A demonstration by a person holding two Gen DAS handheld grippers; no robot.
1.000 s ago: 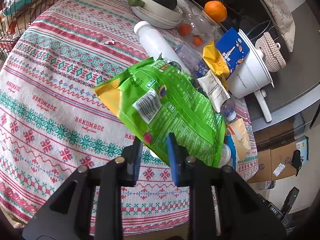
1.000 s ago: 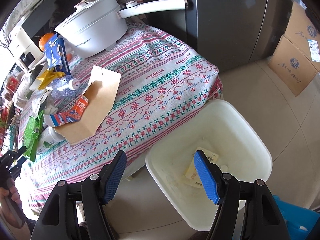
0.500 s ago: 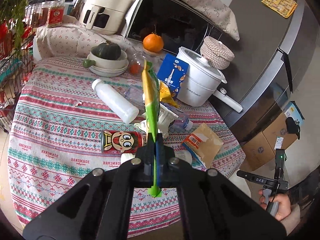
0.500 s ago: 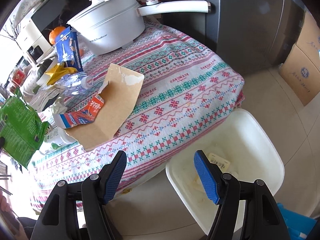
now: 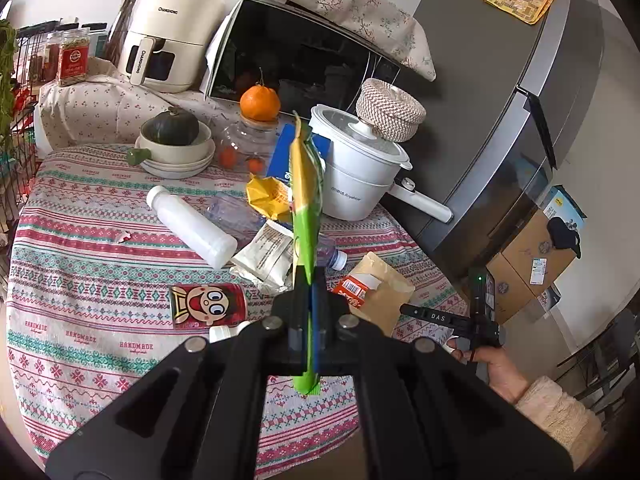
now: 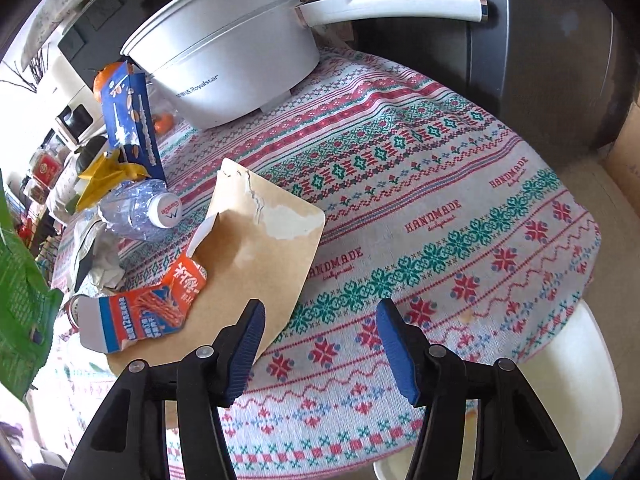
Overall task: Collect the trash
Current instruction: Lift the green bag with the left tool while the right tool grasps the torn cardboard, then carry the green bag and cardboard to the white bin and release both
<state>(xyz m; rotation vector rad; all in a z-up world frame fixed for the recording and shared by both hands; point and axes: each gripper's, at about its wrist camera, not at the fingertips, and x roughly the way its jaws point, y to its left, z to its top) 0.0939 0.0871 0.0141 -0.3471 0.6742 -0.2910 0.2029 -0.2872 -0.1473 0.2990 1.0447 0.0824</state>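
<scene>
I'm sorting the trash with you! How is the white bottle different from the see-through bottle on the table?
The white bottle is milky and you cannot see through it; the clear bottle shows the cloth behind it. The white bottle looks smooth and full-shaped, while the clear bottle looks crumpled. The white bottle lies alone on the tablecloth; the clear bottle lies among wrappers. Both lie on their sides and have white caps.

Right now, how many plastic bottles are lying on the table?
2. The white bottle lies left of the trash pile; the clear crushed bottle lies in the pile beside the brown paper bag. Wrappers may hide others.
</scene>
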